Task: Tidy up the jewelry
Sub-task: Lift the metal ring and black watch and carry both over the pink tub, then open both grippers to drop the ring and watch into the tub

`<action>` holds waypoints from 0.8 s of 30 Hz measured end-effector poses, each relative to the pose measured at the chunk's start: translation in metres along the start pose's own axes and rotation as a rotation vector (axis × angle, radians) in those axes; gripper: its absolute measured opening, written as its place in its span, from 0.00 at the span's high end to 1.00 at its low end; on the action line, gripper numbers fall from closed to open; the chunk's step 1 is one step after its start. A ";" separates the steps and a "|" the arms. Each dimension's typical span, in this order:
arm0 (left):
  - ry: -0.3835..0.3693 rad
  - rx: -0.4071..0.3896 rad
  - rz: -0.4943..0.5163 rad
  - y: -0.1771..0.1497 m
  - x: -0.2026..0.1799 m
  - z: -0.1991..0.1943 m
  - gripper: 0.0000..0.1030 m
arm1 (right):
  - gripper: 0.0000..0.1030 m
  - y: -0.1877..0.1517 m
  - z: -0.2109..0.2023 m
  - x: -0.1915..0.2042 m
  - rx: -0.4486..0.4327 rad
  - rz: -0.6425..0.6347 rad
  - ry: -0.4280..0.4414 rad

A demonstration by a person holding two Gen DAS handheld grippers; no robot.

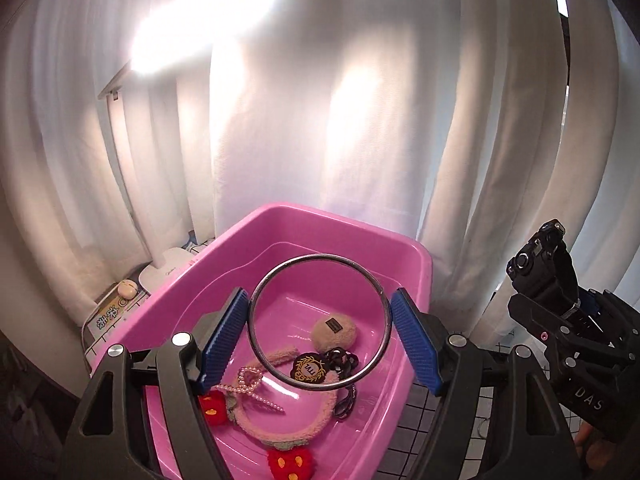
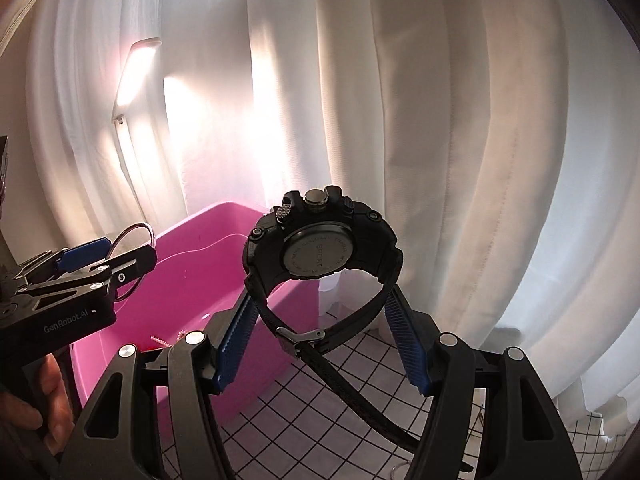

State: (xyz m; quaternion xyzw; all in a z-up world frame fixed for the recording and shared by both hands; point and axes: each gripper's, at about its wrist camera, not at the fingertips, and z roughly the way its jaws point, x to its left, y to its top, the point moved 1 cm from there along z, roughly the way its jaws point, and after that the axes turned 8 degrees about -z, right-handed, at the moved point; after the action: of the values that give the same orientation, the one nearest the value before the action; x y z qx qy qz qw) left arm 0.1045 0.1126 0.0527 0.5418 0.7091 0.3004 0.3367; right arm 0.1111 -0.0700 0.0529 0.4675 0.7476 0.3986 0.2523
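- The left gripper (image 1: 319,332) holds a round metal bangle (image 1: 319,322) between its two blue pads (image 1: 222,338). Each side of the ring touches a pad, so the jaws squeeze it.
- The bangle hangs in the air above the pink tub (image 1: 352,236).
- Inside the tub lie a fuzzy pink headband (image 1: 288,426), a string of pearls (image 1: 248,390), a round tan puff (image 1: 335,333) and a black tag with gold letters (image 1: 310,368).
- The right gripper (image 2: 320,340) holds a black watch (image 2: 320,240) by its strap. The strap loop sits between the blue pads and presses on both, so these jaws grip it.
- The watch stands up just beside the tub, its back facing the camera, over a white cloth with black squares (image 2: 360,364).
- White curtains (image 2: 440,120) hang behind the tub.
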 end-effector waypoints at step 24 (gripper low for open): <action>0.190 0.202 -0.138 -0.019 0.107 0.058 0.30 | 0.39 0.032 0.149 0.095 0.306 -0.112 0.152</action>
State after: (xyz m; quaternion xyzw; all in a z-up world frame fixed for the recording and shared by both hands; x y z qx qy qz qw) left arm 0.1201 0.2154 -0.0131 0.4921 0.7999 0.2538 0.2316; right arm 0.1975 0.0765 -0.0030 0.4268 0.8412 0.2997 0.1428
